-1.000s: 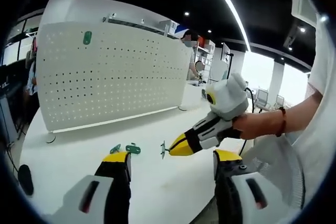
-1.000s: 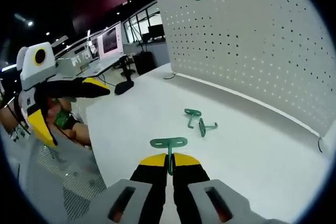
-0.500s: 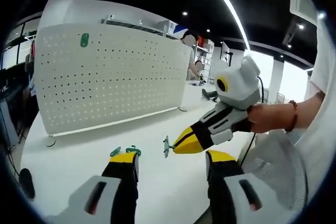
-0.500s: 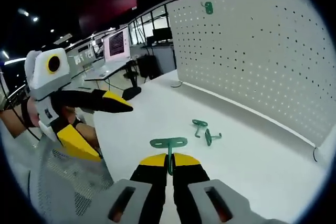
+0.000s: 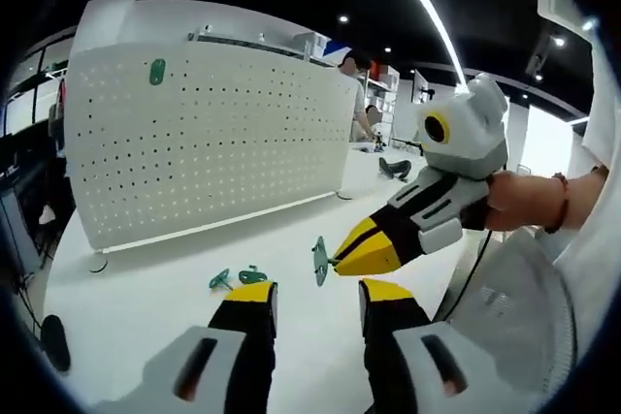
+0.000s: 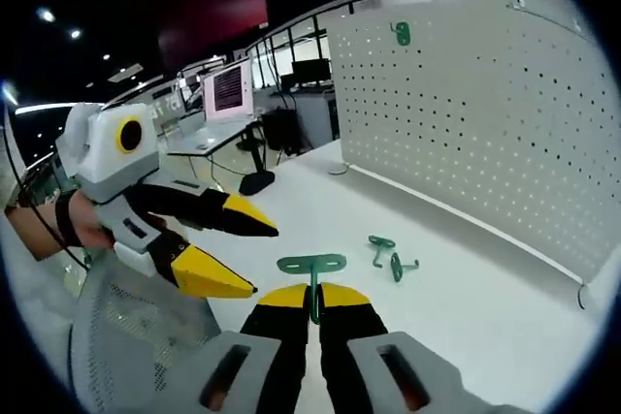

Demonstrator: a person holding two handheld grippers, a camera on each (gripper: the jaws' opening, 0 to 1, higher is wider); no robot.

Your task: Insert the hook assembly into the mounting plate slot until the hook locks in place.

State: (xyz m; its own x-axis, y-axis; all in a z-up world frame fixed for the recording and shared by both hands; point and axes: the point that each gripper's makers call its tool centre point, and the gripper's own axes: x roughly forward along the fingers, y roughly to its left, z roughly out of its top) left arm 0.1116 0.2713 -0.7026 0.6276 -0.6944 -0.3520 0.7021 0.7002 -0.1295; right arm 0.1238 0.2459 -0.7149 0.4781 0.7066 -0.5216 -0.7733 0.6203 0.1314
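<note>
white pegboard panel (image 5: 209,138) stands upright on the white table (image 5: 146,288), one green hook (image 5: 156,71) already mounted near its upper corner. two loose green hooks (image 6: 391,255) lie on the table in front of the panel, just beside each other; open table between them and the grippers. background: desks with a lit monitor (image 6: 228,90), its text too small to read; a black object (image 5: 50,341) at the table edge. no legible labels.

right gripper (image 6: 312,298): jaws closed on the stem of a green hook assembly (image 6: 311,266), its flat plate crosswise just past the yellow tips, held above the table and well apart from the panel. a hand (image 5: 529,203) with a wrist bracelet grips its handle.

left gripper (image 5: 313,296): yellow-tipped jaws spread apart, nothing between them, held beside the right gripper.
</note>
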